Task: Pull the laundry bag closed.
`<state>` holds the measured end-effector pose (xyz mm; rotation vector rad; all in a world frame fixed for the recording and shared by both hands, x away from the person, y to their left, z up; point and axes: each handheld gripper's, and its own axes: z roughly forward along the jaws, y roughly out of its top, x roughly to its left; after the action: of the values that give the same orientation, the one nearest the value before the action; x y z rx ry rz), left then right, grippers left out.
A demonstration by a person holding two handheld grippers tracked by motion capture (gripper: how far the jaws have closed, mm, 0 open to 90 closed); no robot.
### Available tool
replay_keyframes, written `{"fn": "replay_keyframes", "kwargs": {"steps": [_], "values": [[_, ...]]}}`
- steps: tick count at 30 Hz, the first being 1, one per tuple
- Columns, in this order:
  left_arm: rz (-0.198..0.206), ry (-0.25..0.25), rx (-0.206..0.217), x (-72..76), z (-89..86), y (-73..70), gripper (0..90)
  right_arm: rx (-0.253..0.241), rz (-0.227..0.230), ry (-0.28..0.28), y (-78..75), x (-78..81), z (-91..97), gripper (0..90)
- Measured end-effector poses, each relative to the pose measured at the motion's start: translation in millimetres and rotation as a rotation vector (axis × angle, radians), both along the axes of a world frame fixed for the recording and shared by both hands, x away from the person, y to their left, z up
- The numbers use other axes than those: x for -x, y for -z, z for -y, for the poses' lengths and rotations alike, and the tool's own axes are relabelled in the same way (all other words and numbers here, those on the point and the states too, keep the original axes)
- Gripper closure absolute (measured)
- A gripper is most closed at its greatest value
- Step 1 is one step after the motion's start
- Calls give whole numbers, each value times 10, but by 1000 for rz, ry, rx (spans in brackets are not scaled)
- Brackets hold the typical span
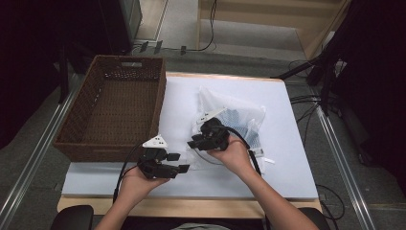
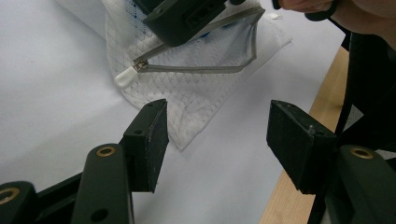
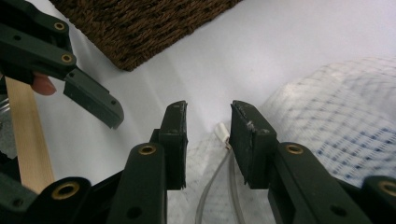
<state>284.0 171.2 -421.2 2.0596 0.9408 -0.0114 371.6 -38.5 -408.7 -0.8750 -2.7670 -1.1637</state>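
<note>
On the white bench (image 1: 287, 158), a soft, light mesh bag (image 1: 239, 120) is best taken by its zip pull (image 3: 221, 130), bracketed untouched by the narrowed right tongs (image 3: 208, 122); the left tongs (image 2: 219, 135) are held wide and empty.

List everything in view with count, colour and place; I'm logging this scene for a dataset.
Basket: one, brown wicker, left on the mat.
Mesh bag: one, white, with blue-patterned contents, centre-right on the mat.
Zip pull: one, white, at the bag's near corner, ahead of the right tongs' open jaws.
Mat: one, pale blue-white, covering the table.
Table: one, light wood, edge showing round the mat.
Left tongs: one, black, open, over the mat by the basket's near corner.
Right tongs: one, black, open, at the bag's near corner.
</note>
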Motion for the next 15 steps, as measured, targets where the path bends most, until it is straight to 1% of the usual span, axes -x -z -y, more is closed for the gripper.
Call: {"fn": "replay_keyframes", "kwargs": {"steps": [7, 9, 15], "values": [[0, 1, -4, 2, -8, 9, 399, 10, -16, -10, 104, -34, -89, 687], [0, -2, -4, 3, -9, 10, 399, 19, -17, -10, 136, -44, -100, 686], [5, -3, -3, 5, -11, 12, 400, 18, -24, 2, 202, -84, -93, 688]]}}
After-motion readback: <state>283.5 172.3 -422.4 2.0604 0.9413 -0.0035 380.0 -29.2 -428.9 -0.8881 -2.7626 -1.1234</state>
